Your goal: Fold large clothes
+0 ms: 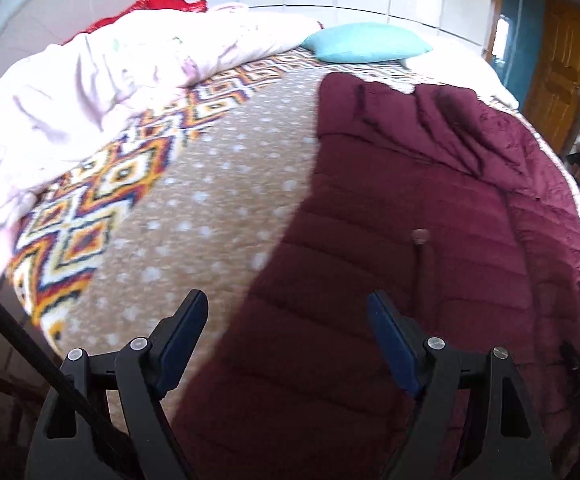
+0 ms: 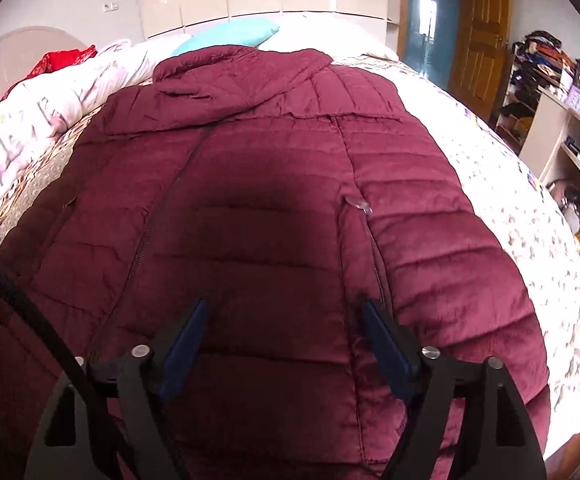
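Maroon quilted puffer jacket [image 2: 273,184] lies flat on bed's tan dotted blanket [image 1: 193,208], collar toward turquoise pillow [image 1: 366,42], stitched horizontal channels, zipper running lengthwise. Left gripper [image 1: 287,312] jaws wide apart, empty. Right gripper [image 2: 283,316] likewise spread, nothing between.
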Available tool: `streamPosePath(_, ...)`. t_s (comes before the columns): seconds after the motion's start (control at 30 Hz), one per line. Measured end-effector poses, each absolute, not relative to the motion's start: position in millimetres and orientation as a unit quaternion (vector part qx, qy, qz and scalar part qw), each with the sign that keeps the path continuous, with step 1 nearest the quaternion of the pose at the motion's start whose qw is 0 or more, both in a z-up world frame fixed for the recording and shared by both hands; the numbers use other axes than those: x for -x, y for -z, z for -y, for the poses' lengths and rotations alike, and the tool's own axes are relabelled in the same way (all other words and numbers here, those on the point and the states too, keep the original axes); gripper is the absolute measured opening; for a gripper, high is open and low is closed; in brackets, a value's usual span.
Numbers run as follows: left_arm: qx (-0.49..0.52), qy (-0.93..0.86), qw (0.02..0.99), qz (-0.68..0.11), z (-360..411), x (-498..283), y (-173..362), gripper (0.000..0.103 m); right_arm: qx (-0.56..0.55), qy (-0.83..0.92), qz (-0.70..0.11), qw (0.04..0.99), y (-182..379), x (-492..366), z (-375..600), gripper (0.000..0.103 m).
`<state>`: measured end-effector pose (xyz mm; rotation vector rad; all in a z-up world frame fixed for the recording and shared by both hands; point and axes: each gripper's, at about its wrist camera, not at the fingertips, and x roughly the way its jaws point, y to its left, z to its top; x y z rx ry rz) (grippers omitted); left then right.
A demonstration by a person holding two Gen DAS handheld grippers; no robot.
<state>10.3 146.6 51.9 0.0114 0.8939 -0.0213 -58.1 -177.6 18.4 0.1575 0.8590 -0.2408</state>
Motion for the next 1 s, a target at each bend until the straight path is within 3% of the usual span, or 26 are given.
streamPosePath(0.3, 0.024, 0.021, 0.878, -0.477, -155, -11, -22, 0.081, -0.080, 0.131, -0.415, 0.897, -15, 62, 176, 0.088)
streamPosePath(0.47, 0.030, 0.018, 0.876, -0.482, -156, -12, -14, 0.090, -0.080, 0.134, -0.412, 0.898, -14, 66, 174, 0.089)
streamPosePath(0.73, 0.032, 0.033, 0.869, -0.492, -162, -6, -13, 0.091, -0.076, 0.142, -0.408, 0.899, -14, 74, 168, 0.089)
streamPosePath(1.0, 0.075, 0.112, 0.854, -0.502, -194, -2, -24, 0.065, -0.081, 0.133, -0.414, 0.897, -16, 87, 166, 0.089)
